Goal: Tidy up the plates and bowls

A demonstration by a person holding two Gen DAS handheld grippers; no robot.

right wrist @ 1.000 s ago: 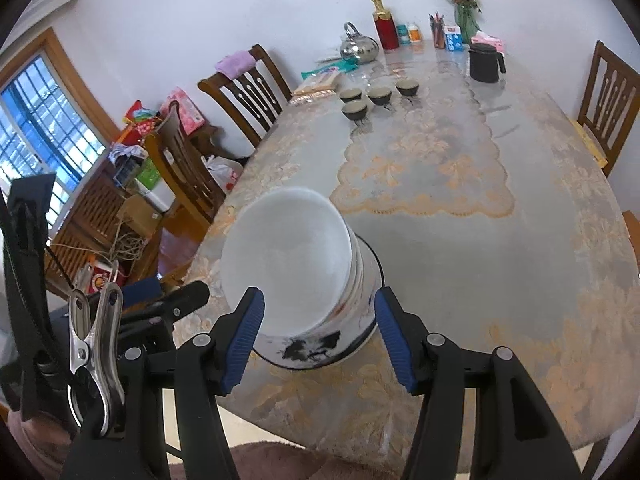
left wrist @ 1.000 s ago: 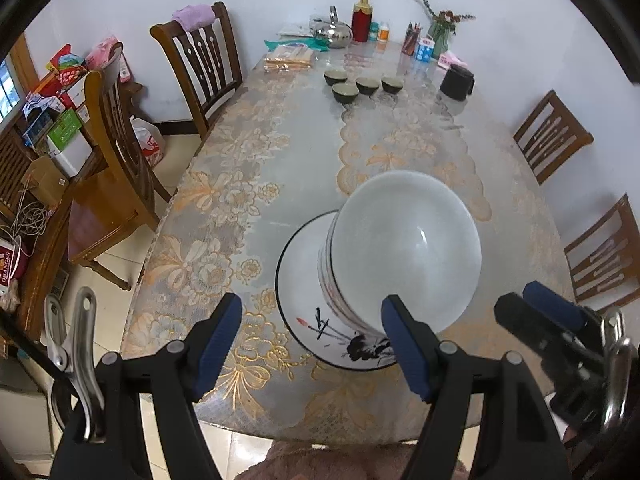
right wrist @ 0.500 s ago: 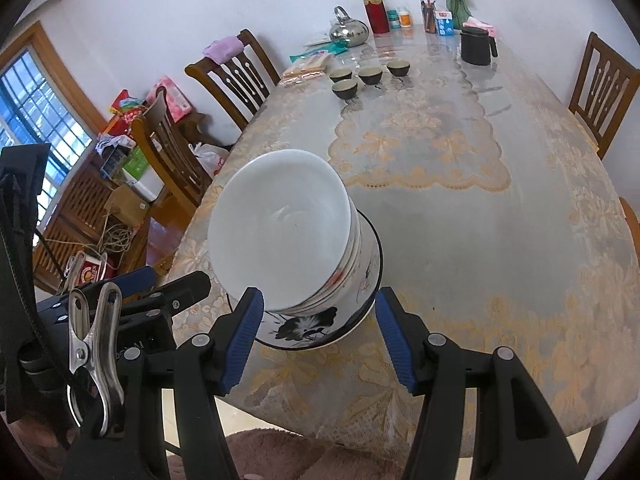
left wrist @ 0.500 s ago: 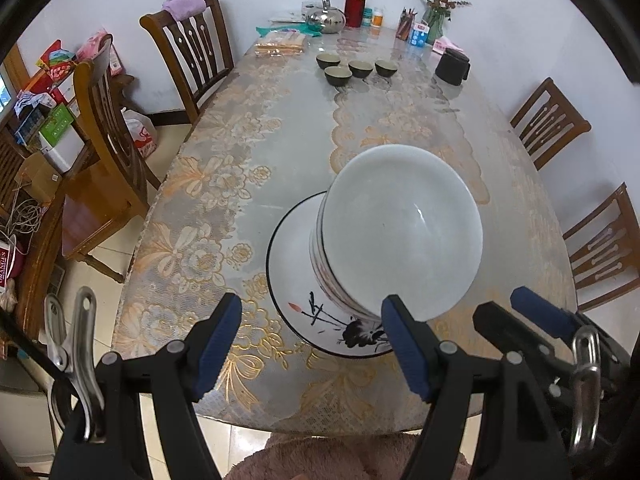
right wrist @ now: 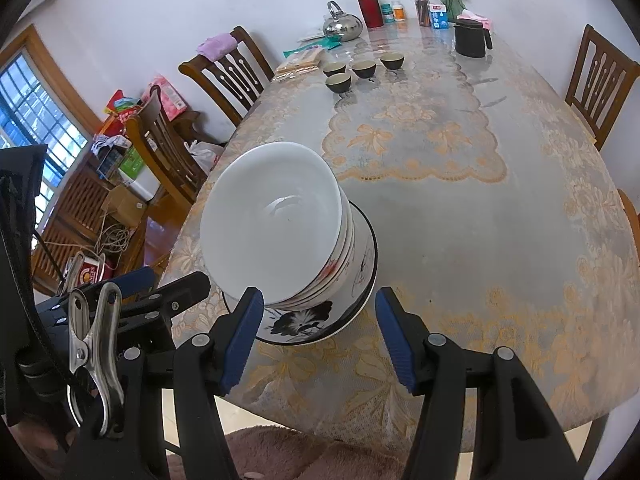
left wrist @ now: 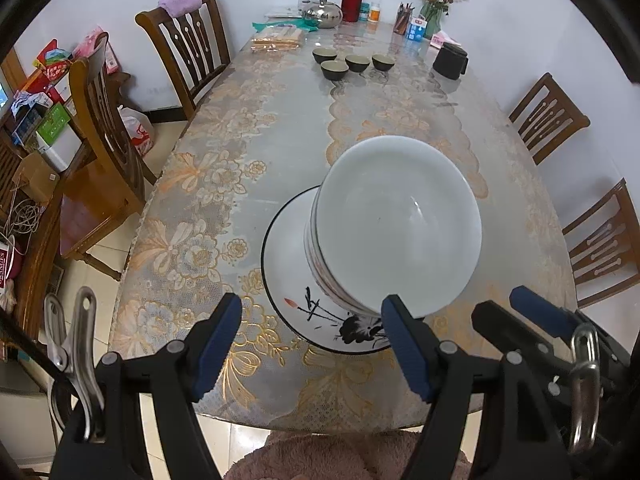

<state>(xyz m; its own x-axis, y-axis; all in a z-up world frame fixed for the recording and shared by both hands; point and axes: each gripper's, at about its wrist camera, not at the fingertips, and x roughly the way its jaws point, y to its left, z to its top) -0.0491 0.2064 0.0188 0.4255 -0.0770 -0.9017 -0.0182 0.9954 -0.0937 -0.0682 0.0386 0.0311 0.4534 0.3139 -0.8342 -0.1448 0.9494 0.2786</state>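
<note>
stacked white bowls, on painted plate

Lace-clothed table under plate, teacups

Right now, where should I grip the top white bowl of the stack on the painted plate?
Grip the top white bowl by its thin near rim, coming from the table's near edge with one finger inside, one outside. Its rim flares clear of the nested bowls below, and the painted plate blocks a low side approach.
</note>
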